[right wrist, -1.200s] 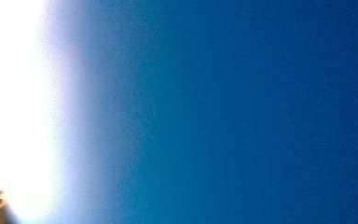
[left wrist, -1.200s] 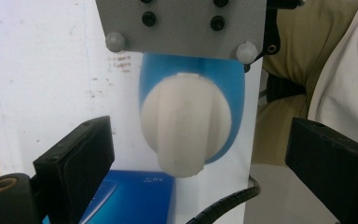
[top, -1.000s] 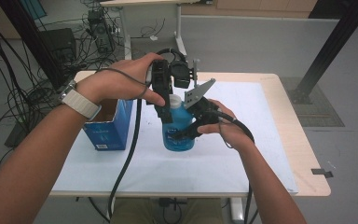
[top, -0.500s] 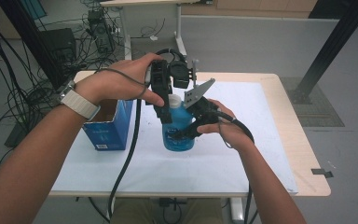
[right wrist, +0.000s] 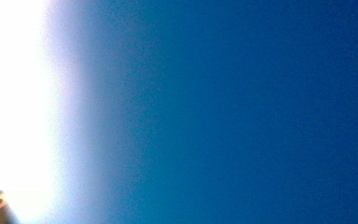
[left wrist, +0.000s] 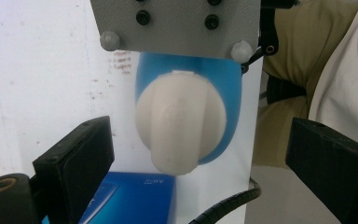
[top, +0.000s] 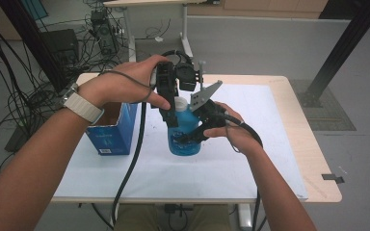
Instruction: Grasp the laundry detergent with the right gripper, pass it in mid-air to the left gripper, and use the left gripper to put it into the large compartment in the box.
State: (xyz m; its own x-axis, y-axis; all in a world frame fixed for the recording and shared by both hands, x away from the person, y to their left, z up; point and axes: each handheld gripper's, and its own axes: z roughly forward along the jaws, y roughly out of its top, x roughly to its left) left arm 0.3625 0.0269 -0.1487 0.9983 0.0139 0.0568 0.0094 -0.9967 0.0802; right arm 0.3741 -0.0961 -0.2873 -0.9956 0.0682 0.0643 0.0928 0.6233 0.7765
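I have a pair of tongs in each hand, both at the blue bottle (top: 183, 137), which stands upright on the white sheet (top: 250, 159) over the table (top: 313, 159). My left tongs (top: 172, 120) point straight down over the bottle's top. Looking along them in the left gripper view, the white cap (left wrist: 181, 123) sits between my two black jaws, and the jaws are spread wide, with clear space on either side of the cap; they touch nothing and hold nothing. The blue shoulder of the bottle (left wrist: 223, 93) shows just behind the cap, under the grey plate of my other tongs.

My right tongs (top: 192, 137) come at the bottle from the side, low on its body, just below and beside the left ones. In the high view their black jaws lie against the bottle's wall and seem to clasp it, though the far jaw is hidden behind the bottle, so I cannot tell how firmly they grip. The right gripper view is pressed so close that the bottle (right wrist: 242, 112) is a blur of deep blue with a bright white glare along one edge.

An open blue box (top: 112, 130) stands near the outer side of my left tongs, apart from the bottle; its corner (left wrist: 130, 198) shows just beneath the cap between my left jaws
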